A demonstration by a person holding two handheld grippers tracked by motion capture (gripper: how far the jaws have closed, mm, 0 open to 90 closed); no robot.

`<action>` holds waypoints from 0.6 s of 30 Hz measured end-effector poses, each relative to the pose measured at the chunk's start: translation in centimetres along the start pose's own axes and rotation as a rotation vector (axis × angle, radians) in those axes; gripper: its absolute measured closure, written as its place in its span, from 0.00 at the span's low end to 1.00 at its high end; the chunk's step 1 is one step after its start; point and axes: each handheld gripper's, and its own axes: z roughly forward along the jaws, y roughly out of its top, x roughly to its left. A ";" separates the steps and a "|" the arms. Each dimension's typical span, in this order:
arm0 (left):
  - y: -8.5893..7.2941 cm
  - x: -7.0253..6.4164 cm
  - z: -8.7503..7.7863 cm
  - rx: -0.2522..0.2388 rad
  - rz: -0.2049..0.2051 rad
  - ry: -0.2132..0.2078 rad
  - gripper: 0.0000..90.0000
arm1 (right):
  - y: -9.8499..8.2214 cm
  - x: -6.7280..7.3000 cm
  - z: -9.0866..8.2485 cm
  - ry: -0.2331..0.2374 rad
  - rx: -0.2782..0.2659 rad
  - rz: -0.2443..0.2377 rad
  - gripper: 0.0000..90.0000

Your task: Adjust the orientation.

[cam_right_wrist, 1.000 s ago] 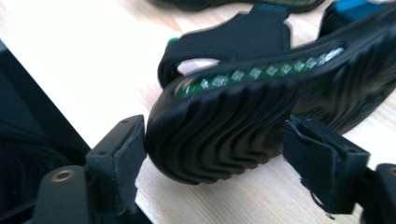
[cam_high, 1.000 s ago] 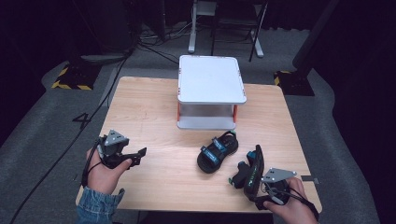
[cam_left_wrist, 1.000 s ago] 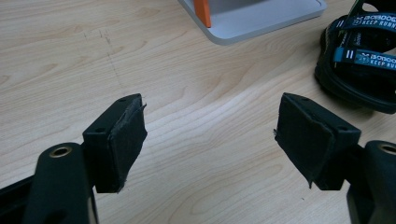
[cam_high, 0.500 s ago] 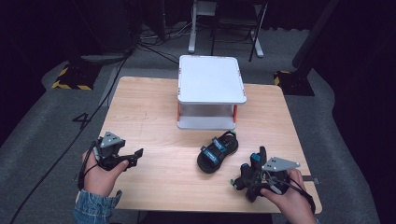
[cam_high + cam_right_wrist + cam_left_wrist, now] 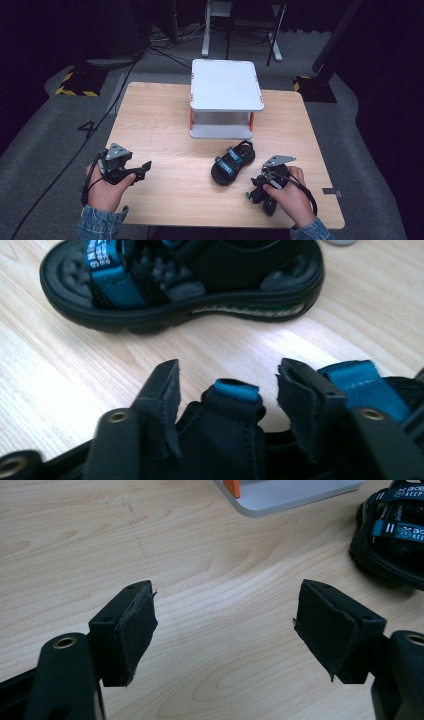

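Observation:
A black sandal with blue straps lies on the wooden table, in front of a white stand. In the right gripper view the same sandal lies just beyond my jaws. A second sandal sits mostly hidden under my right hand. My right gripper straddles its upright blue-tipped strap. The jaws have just been closing, and a thin gap still shows at each pad near the tips. My left gripper rests at the front left, open over bare wood.
A white two-tier stand with orange posts stands at the back middle of the table; its base shows in the left gripper view. Bare wood lies between my two hands. The table's front edge is just below both hands.
My right hand has shifted over the second sandal and now covers most of it, with the gripper turned down onto it. The left hand has stayed where it was.

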 end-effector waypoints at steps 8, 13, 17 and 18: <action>0.0 0.0 0.2 0.001 -0.002 -0.004 0.27 | 0.0 0.1 -0.2 0.010 0.049 -0.011 0.67; 0.1 -0.1 0.5 0.003 0.002 -0.007 0.27 | 0.1 -1.4 -2.1 -0.010 -0.066 0.036 0.69; 0.3 -0.2 0.8 0.006 0.004 -0.015 0.27 | -0.5 -3.1 -2.9 0.046 -0.211 0.094 0.69; 0.3 -0.2 0.8 0.009 0.007 -0.015 0.27 | -0.8 -3.4 -2.8 0.053 -0.222 0.113 0.69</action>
